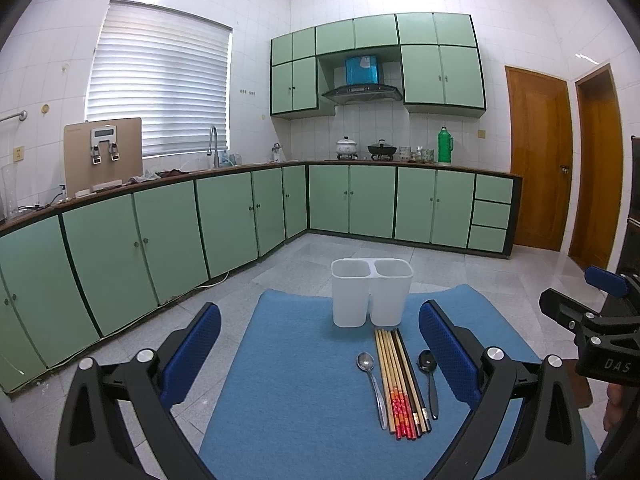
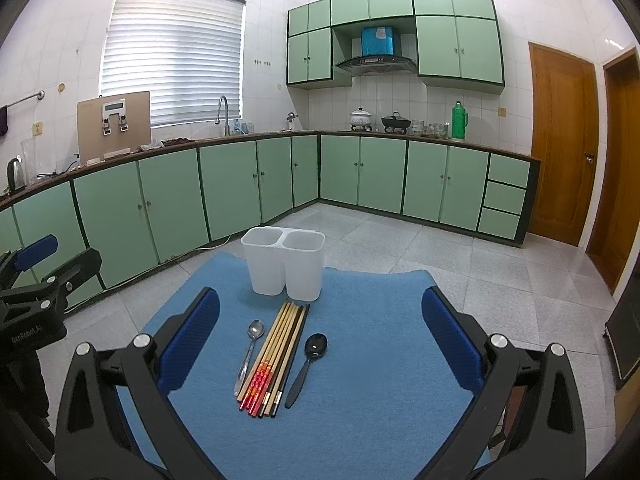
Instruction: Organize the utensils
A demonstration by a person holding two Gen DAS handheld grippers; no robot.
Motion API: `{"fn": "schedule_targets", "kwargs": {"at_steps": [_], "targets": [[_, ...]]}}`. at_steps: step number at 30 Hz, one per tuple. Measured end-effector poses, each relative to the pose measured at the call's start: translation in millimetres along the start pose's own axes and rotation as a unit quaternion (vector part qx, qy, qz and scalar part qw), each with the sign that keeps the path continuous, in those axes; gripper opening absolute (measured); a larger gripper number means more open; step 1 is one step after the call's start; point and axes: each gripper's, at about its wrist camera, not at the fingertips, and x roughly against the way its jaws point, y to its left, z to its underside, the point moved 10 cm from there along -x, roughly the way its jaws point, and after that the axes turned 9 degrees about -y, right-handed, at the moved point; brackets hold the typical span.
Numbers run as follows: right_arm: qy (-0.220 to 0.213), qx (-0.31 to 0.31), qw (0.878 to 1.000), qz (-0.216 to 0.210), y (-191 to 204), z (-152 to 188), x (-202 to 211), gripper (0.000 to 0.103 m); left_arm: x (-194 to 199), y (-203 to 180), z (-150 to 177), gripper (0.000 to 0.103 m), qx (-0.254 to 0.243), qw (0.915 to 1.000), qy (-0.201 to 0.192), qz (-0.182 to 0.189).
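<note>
A white two-compartment holder [image 1: 372,292] [image 2: 283,266] stands upright and empty at the far edge of a blue mat [image 1: 296,380] [image 2: 372,340]. In front of it lie a silver spoon [image 1: 372,384] [image 2: 249,354], a bundle of several chopsticks [image 1: 400,384] [image 2: 276,356] and a black spoon [image 1: 429,380] [image 2: 306,366], side by side. My left gripper [image 1: 320,340] hovers open above the mat, nothing between its blue pads. My right gripper [image 2: 320,328] is likewise open and empty over the utensils. Each gripper shows at the edge of the other's view.
The mat lies on a small table above a grey tiled floor [image 2: 500,264]. Green base cabinets [image 1: 224,220] line the left and far walls, with a counter carrying pots and a green thermos [image 1: 445,145]. Wooden doors [image 1: 538,156] stand at the right.
</note>
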Motion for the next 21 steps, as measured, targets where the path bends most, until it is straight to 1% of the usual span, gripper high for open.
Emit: {"fn": "schedule_targets", "kwargs": {"at_steps": [7,13,16,21], "targets": [[0.013,0.001,1.0,0.003,-2.2,1.1,-10.3,0.098,-16.1,-3.0,7.8,0.097,-0.005,0.9997,0.022,-0.003],[0.032,0.001,0.999,0.003,-2.7,5.7,-29.9,0.098,-35.5,-7.7,16.3,0.097,-0.008,0.9989,0.046,-0.006],[0.045,0.001,0.999,0.006,-2.7,8.9,-42.8,0.098,-49.5,-6.3,22.1,0.097,-0.005,0.9979,0.065,-0.008],[0.074,-0.009,0.997,0.014,-10.0,21.5,-69.6,0.098,-77.3,-4.7,38.2,0.097,-0.01,0.9937,0.11,-0.02]]}}
